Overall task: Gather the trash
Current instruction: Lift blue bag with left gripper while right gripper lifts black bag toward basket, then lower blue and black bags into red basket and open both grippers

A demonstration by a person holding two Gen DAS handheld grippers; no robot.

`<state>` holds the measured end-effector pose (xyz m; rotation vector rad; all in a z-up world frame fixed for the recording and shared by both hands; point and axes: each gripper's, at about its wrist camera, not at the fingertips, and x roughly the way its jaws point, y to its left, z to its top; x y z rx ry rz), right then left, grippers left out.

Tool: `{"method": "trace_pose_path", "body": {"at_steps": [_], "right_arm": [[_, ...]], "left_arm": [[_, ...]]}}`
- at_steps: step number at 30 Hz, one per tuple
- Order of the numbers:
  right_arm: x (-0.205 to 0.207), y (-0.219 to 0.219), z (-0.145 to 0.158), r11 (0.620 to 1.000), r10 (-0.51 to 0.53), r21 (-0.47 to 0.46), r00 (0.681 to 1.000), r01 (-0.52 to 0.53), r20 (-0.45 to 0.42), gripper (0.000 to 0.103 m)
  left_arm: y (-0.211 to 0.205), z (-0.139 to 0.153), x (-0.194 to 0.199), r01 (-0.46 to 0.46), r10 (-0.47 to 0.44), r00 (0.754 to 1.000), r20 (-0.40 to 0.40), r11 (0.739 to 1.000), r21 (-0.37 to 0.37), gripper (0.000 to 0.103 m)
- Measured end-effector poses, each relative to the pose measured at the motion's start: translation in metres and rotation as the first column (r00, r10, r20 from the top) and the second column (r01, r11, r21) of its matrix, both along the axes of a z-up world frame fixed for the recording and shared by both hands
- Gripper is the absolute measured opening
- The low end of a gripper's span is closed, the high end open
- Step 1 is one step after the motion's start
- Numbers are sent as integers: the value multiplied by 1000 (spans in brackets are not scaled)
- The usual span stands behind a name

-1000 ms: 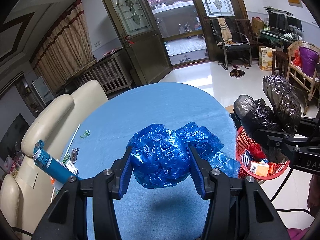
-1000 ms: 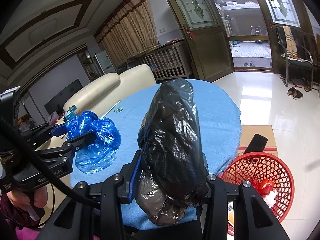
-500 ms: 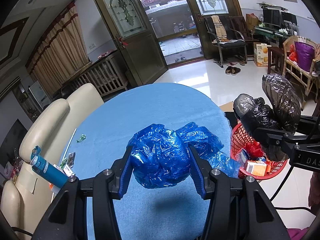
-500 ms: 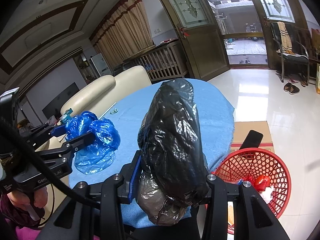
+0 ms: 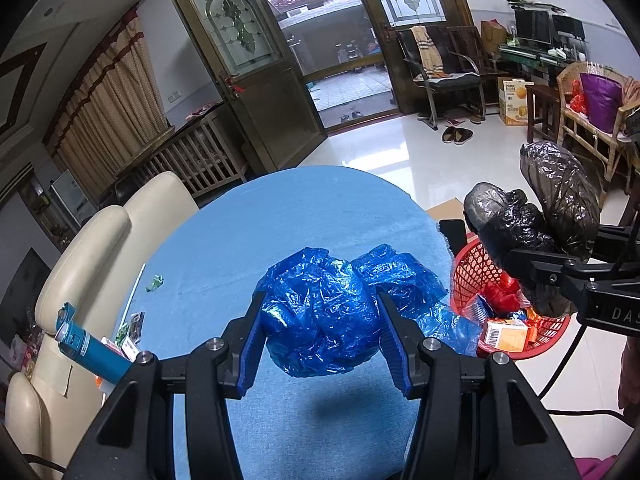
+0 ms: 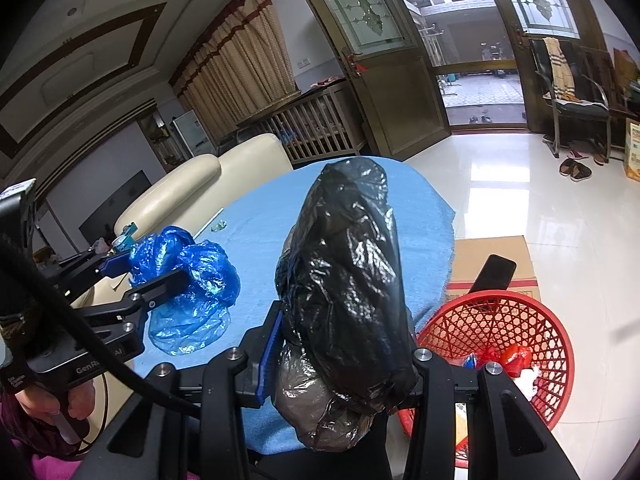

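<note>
Blue crinkled plastic fills the middle of the left wrist view: the left gripper [image 5: 322, 330] is clenched on a crumpled blue plastic bag [image 5: 320, 320], both pads pressed into its sides, and the bundle hangs clear above the blue-covered round table [image 5: 248, 232], throwing a shadow on the cloth beneath it. Taking the red mesh basket [image 5: 472, 264] as the landmark, the blue bag lies to its left, near the table edge that faces the basket. The basket stands on the floor just beside the table and already holds cartons and wrappers. Above the basket hangs the black plastic bag [image 5: 560, 208], carried by the right gripper [image 5: 532, 264]. Far from the basket, at the table's opposite edge, lie a blue tube [image 5: 90, 350] and small wrappers.

In the right wrist view, the right gripper [image 6: 344, 352] is clamped around the lower part of the black plastic bag [image 6: 348, 280], whose long axis runs up and away from the pads, with a greyer lump bulging below them. The red mesh basket [image 6: 500, 320] sits below and to the right of this bag, close by, so the right hand looks the nearer one for a drop. The left gripper [image 6: 132, 276], gripping the blue plastic bag [image 6: 188, 280], is over the table on the side away from the basket and would have to cross rightward to reach it.
</note>
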<state>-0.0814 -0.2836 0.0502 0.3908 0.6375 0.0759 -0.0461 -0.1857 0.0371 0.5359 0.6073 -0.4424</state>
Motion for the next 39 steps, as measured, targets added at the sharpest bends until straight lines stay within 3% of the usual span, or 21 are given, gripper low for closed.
{"method": "trace_pose_path", "body": {"at_steps": [39], "right_arm": [[1,-26,-5,995,-89,48,995,91,-39,46]], "left_arm": [[-24,-7,-1,118,-118,993,-2,989,86,55]]}}
